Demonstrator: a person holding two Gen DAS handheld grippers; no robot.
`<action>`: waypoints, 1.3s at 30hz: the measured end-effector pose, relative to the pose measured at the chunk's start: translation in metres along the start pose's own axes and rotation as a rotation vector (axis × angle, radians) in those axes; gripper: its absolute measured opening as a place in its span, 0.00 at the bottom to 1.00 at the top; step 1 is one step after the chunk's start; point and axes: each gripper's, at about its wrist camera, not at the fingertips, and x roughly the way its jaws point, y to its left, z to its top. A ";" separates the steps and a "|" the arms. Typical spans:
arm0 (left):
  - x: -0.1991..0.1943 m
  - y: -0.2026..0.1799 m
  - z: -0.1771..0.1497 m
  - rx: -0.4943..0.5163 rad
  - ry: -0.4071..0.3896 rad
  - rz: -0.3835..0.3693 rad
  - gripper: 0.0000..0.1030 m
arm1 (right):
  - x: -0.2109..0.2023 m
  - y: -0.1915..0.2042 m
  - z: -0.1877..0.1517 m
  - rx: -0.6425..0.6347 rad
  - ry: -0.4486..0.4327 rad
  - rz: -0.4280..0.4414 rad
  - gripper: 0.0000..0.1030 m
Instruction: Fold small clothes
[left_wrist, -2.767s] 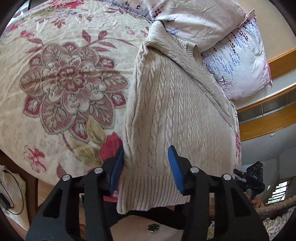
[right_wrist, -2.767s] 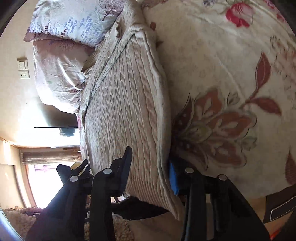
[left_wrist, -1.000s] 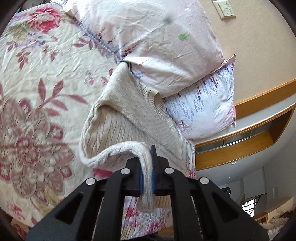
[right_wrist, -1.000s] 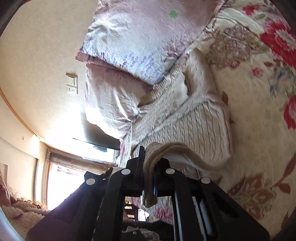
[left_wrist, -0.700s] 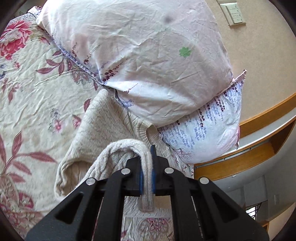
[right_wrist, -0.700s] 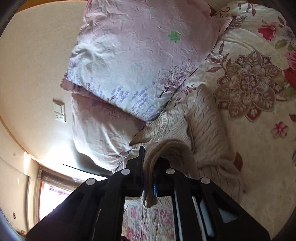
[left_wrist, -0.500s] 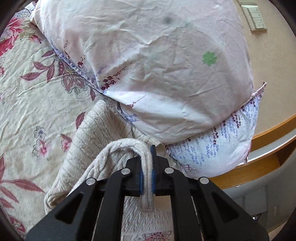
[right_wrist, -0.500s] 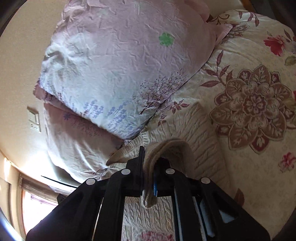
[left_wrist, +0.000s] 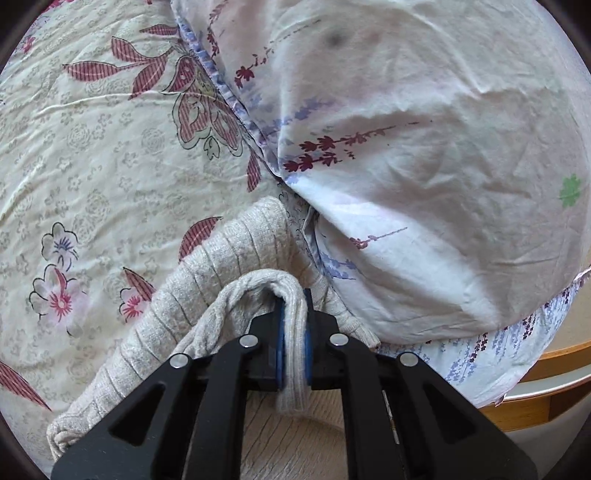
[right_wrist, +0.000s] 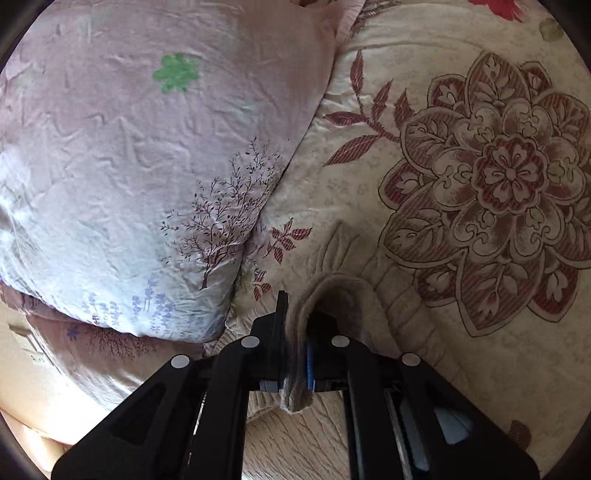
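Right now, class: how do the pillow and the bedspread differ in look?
The pillow is pale, puffed, with fine purple sprigs and one green flower; the bedspread lies flat, cream, with large red medallion blooms. The pillow rests on the bedspread. Both are wrinkled floral fabric.

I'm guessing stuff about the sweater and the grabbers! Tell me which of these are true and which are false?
1. The left gripper is pinching the cream knit sweater. True.
2. The right gripper is open and holding nothing. False: its jaws are shut on a fold of the sweater.
3. The pillow has a green flower mark. True.
4. The bedspread is plain blue. False: it is cream with red flowers.
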 end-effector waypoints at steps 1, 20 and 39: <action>0.001 0.001 0.001 -0.008 -0.001 0.005 0.11 | 0.001 0.000 0.002 0.011 0.000 0.001 0.08; 0.015 -0.018 0.020 0.015 -0.014 0.001 0.30 | 0.003 0.028 0.009 -0.110 -0.042 -0.048 0.37; -0.019 -0.080 -0.002 0.470 -0.001 -0.007 0.66 | 0.030 0.078 0.012 -0.303 0.000 0.055 0.82</action>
